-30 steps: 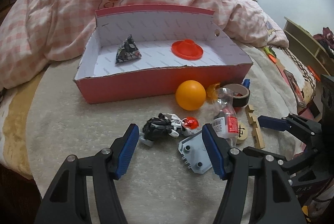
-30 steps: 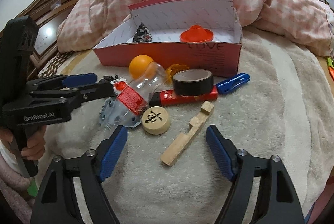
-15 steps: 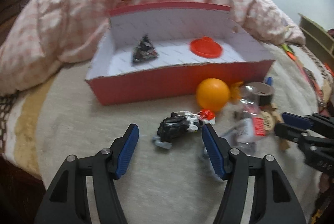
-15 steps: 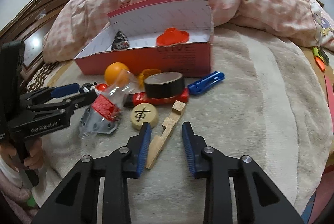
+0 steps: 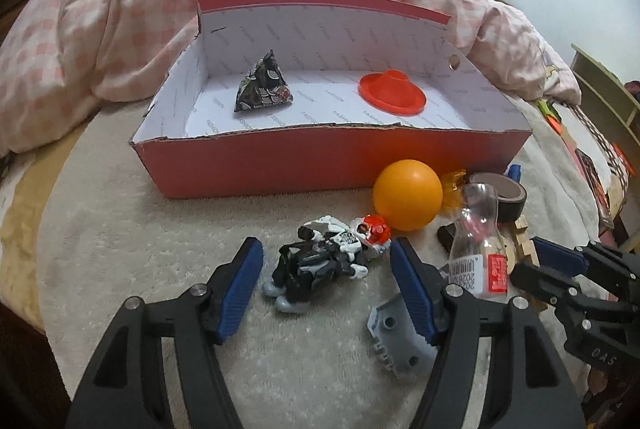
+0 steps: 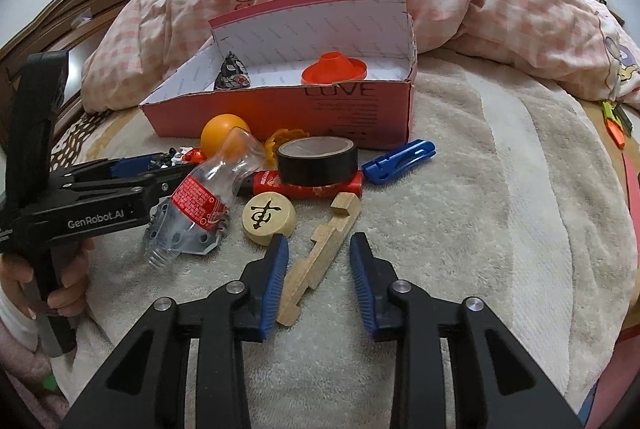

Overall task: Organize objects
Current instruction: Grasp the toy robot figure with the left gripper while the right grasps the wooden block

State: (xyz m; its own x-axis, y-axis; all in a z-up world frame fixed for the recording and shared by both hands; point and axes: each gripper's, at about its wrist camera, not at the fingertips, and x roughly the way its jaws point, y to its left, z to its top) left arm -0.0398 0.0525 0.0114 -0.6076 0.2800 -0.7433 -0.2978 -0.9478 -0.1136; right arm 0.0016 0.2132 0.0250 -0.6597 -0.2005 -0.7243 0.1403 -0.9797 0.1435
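Note:
A black, white and red toy figure (image 5: 320,267) lies on the beige blanket between the opening jaws of my left gripper (image 5: 325,257), and neither pad touches it. My right gripper (image 6: 319,249) straddles a notched wooden strip (image 6: 338,217). Its jaws are narrow, the strip's near end is against the left pad, and a gap shows at the right pad. Behind stands the red box (image 5: 332,165) with a black patterned pouch (image 5: 262,85) and an orange-red disc (image 5: 392,93) inside.
In front of the box lie an orange ball (image 5: 408,195), a clear bottle (image 6: 208,197), a black tape roll (image 6: 316,161), a round wooden game piece (image 6: 269,217), a blue clip (image 6: 400,161) and a grey plate (image 5: 396,341). A pink quilt (image 6: 480,1) is heaped behind.
The right jaws have narrowed from wide apart to close around the wooden strip. My left gripper has edged forward, so the toy figure now lies between its tips.

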